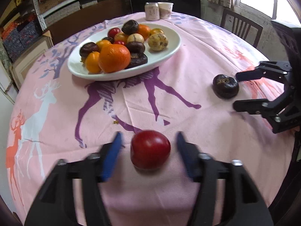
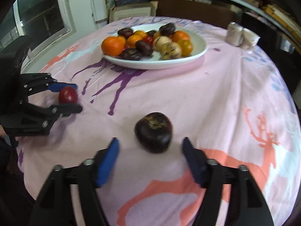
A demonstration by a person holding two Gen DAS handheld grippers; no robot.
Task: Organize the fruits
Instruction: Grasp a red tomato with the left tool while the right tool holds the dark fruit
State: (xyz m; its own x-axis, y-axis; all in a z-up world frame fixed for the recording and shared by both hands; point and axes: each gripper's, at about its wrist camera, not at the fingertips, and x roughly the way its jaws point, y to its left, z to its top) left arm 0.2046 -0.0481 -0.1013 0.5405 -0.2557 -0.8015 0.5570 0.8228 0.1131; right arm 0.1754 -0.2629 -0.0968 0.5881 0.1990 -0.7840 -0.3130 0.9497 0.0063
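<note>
Pink deer-print cloth is covering the round table (image 1: 188, 60). Near its front edge the left gripper (image 1: 148, 145) is standing with jaws wide, a red fruit (image 1: 150, 149) lying between them untouched. Beside it the right gripper (image 2: 150, 150) is gaping too, a dark purple fruit (image 2: 153, 131) just ahead (pads clear). Toward the far edge a white plate (image 1: 167, 54) is carrying the heaped fruit.

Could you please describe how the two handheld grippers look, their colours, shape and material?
Both look alike. The left gripper and the right gripper have matte black plastic frames built from angled linkage bars, joined by silver bolts. Each of the jaws carries a long blue ribbed pad on its inner face. No cables show. A small embossed marking sits on the left gripper's body, too small to read.
</note>
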